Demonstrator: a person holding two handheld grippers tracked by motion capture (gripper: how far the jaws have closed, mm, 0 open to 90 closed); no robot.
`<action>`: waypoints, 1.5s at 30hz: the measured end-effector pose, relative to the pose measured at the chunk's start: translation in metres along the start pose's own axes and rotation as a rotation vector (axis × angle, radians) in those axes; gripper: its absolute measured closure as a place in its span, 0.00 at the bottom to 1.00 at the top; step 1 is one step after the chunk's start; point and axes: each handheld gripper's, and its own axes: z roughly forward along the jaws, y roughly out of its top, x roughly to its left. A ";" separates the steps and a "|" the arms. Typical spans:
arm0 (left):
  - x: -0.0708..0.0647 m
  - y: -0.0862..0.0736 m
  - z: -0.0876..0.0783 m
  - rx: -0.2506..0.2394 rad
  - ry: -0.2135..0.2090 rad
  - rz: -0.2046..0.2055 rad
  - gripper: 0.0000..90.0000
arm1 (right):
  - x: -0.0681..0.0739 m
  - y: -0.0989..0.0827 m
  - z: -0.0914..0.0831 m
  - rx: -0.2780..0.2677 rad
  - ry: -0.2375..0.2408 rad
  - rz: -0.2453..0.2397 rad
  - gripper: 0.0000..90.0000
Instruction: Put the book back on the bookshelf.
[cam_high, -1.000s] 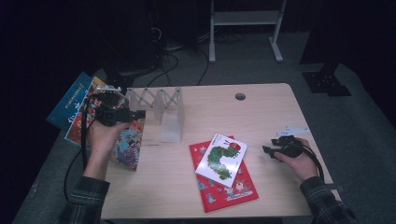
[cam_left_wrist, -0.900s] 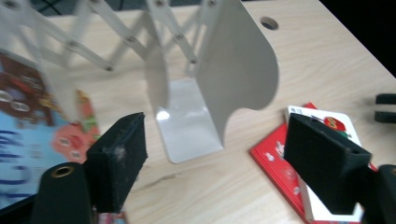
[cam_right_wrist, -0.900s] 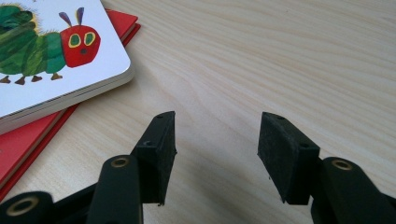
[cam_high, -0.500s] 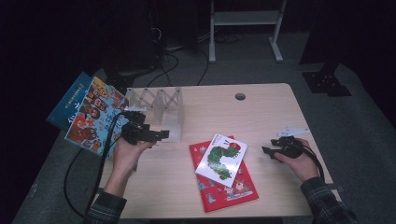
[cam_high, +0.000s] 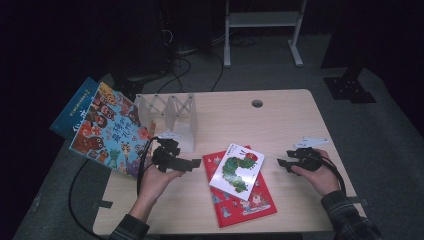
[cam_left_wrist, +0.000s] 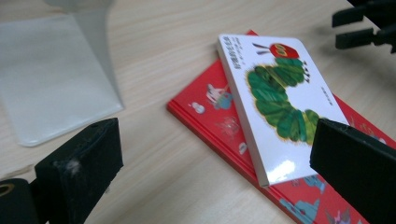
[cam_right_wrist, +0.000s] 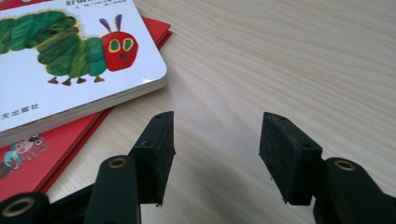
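Note:
A white caterpillar board book (cam_high: 236, 170) (cam_left_wrist: 275, 93) (cam_right_wrist: 65, 60) lies askew on a larger red book (cam_high: 245, 200) (cam_left_wrist: 219, 126) (cam_right_wrist: 28, 154) at the table's front middle. My left gripper (cam_high: 192, 163) (cam_left_wrist: 219, 140) hovers low just left of both books and points at them. Its jaws have just been opening and stand wide, with nothing between them. My right gripper (cam_high: 281, 162) (cam_right_wrist: 219, 140) rests to the right of the books, open, over bare table, its jaws aimed at the caterpillar book's corner.
A white folding rack (cam_high: 172, 117) (cam_left_wrist: 51, 84) stands at the back left. A large colourful picture book (cam_high: 112, 130) leans at its left side over the table edge, with a blue book (cam_high: 75, 112) behind it. A cable hole (cam_high: 257, 103) sits near the far edge.
My left gripper has let go of the colourful book by the rack, opened wide, and come down and to the right toward the two books. The right gripper has stayed put.

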 end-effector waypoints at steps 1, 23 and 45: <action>0.000 -0.002 0.002 0.002 -0.003 0.001 0.02 | 0.001 0.000 0.000 0.002 0.005 0.000 0.49; 0.003 -0.035 0.027 0.116 -0.067 0.046 0.09 | 0.034 0.022 0.023 0.001 0.123 0.050 0.45; -0.001 -0.038 0.046 0.168 -0.153 0.048 0.04 | 0.045 0.027 0.044 0.013 0.151 0.038 0.44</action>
